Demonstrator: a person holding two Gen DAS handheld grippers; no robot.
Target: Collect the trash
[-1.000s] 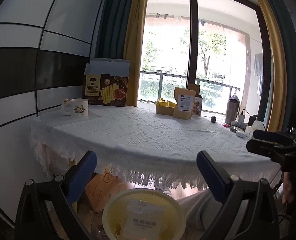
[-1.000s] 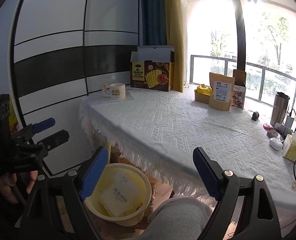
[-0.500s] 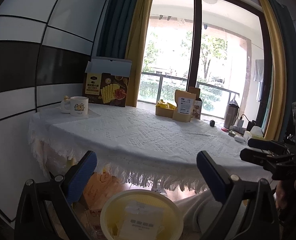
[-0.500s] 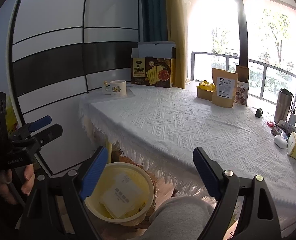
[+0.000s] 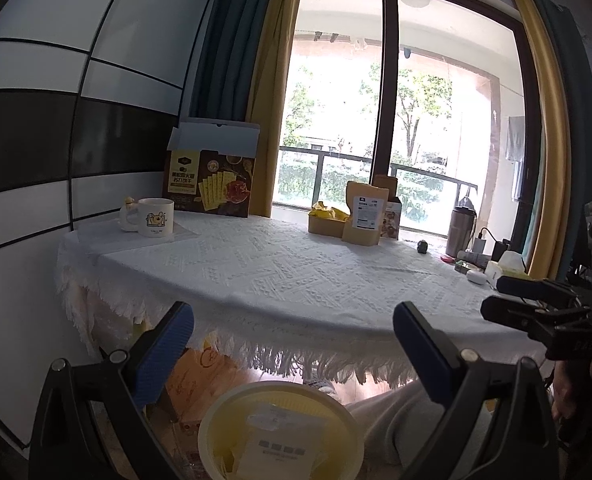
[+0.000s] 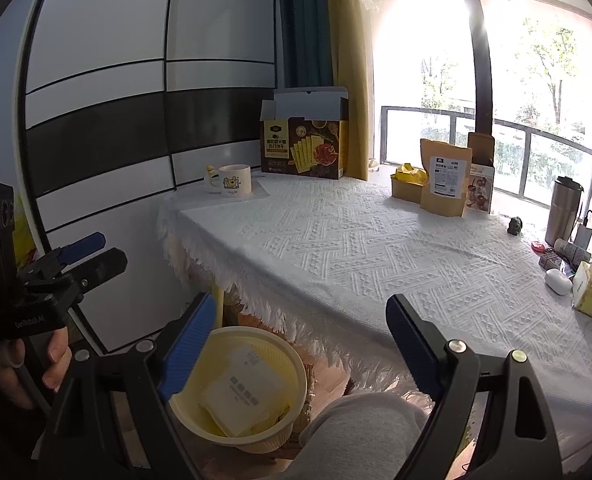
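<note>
- We hold the left gripper with its blue pads spread and nothing between them, poised off the near edge of the table.
- Our right gripper is just as wide and just as empty, beside the table's near left corner.
- Below that edge, the yellow bin sits on the floor with a white packet already in it.
- We judge the step a pause between pickups; no loose trash shows on the near cloth.
- Next, we reckon, comes a reach toward the far edge, where the yellow wrappers fill a small box beside the kraft pouch.
</note>
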